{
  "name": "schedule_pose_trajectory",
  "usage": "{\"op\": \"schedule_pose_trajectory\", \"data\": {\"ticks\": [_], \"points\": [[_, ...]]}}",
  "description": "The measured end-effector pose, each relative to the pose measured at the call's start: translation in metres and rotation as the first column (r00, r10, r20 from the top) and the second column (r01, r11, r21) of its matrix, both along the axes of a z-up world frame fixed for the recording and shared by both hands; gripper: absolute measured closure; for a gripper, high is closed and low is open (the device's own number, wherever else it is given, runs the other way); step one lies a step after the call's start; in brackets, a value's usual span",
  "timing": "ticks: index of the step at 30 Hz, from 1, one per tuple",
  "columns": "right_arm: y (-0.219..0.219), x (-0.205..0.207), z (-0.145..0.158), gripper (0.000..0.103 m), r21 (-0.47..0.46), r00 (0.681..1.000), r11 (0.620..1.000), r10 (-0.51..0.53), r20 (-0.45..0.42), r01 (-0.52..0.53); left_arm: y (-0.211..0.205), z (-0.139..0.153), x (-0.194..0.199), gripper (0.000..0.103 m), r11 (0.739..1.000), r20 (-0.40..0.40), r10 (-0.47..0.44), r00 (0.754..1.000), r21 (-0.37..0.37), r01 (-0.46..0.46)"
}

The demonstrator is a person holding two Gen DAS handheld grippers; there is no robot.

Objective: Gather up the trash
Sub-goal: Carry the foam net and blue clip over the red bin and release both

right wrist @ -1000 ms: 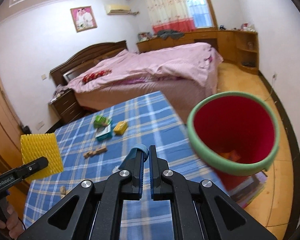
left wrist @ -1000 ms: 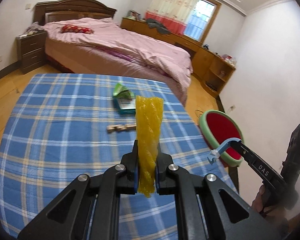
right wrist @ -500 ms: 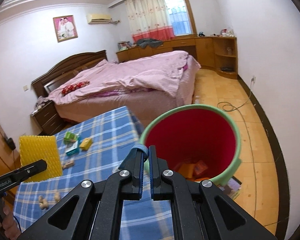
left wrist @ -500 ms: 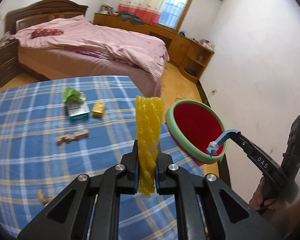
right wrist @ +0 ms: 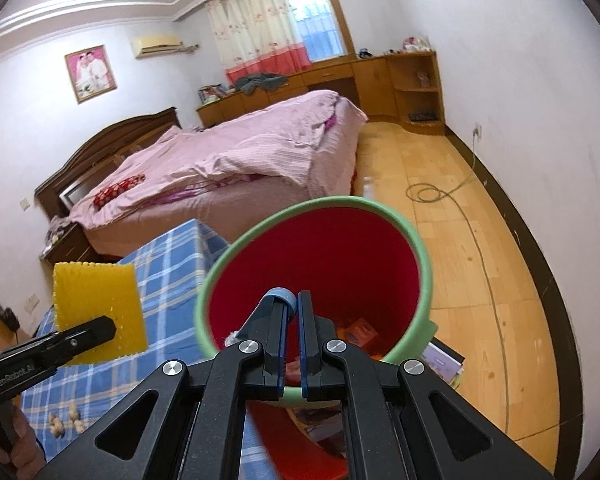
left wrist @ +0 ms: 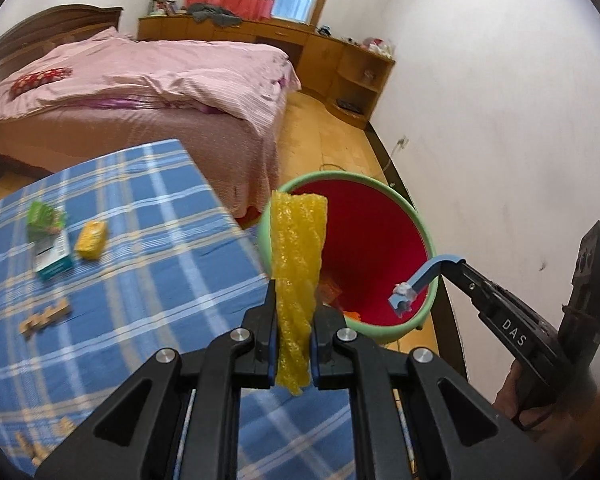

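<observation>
Yellow foam sheet (left wrist: 296, 276) is clamped upright in the left gripper (left wrist: 294, 354), jaws clenched on its lower part, top edge in line with the bin's near rim from the left wrist view. From the right wrist view the sheet looks off to the side of the bin (right wrist: 418, 248), above the counter (left wrist: 112, 280), not above the opening.

Right gripper (right wrist: 294, 336): jaws pinched together, nearly no gap. A small white scrap (left wrist: 401, 290) sits at the tips; probably crumpled tissue, too small to be sure. Tips are over the red inside of the green-rimmed bin, which stands on the floor just beside the counter's corner.

Step in hand: carrying two pieces of trash to the bin for the drop. Orange pieces already lie at the bin's bottom.

Next move, my read: right jaws only need to release, scrap should fall in. Left needs to travel further across until the sheet clears the rim, then let go. The sheet is light and broad, so it could catch on the rim or drift out.

Left on the counter: a green packet (left wrist: 44, 216), a white-and-teal box (left wrist: 54, 256), a yellow packet (left wrist: 93, 240), wooden bits (left wrist: 46, 316).

Readable text: "DAS" on the right gripper's arm, "GenRobot.AI" on the left's. Print on the box is illegible.
</observation>
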State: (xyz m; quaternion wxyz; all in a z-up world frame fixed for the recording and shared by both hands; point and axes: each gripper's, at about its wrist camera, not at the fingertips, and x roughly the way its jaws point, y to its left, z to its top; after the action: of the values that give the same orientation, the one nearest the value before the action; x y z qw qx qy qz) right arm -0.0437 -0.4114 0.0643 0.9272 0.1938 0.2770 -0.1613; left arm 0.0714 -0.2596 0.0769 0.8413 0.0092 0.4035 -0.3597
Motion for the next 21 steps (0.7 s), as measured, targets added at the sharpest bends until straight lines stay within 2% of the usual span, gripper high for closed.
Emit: {"op": "schedule_pose_trajectory", "data": {"ticks": [10, 17, 20, 21], "points": [[-0.033, 0.008, -0.028, 0.098, 0.038, 0.998, 0.998, -0.046, -0.037, 0.048, -0.06, -0.033, 0.019, 0.093, 0.998, -0.037, -0.05, 0.998, 0.033, 0.051], [-0.036, 0.014, -0.04, 0.095, 0.055, 0.997, 0.997, -0.042, -0.061, 0.046, -0.067, -0.044, 0.021, 0.092, 0.997, -0.059, -0.071, 0.996, 0.023, 0.072], [-0.036, 0.015, -0.042, 0.095, 0.068, 0.997, 0.997, -0.037, -0.071, 0.042, -0.066, -0.042, 0.019, 0.081, 0.997, -0.059, -0.074, 0.995, 0.014, 0.075], [-0.037, 0.015, -0.043, 0.094, 0.072, 0.997, 0.997, -0.036, -0.068, 0.041, -0.066, -0.04, 0.018, 0.071, 0.997, -0.052, -0.075, 0.996, 0.012, 0.076]]}}
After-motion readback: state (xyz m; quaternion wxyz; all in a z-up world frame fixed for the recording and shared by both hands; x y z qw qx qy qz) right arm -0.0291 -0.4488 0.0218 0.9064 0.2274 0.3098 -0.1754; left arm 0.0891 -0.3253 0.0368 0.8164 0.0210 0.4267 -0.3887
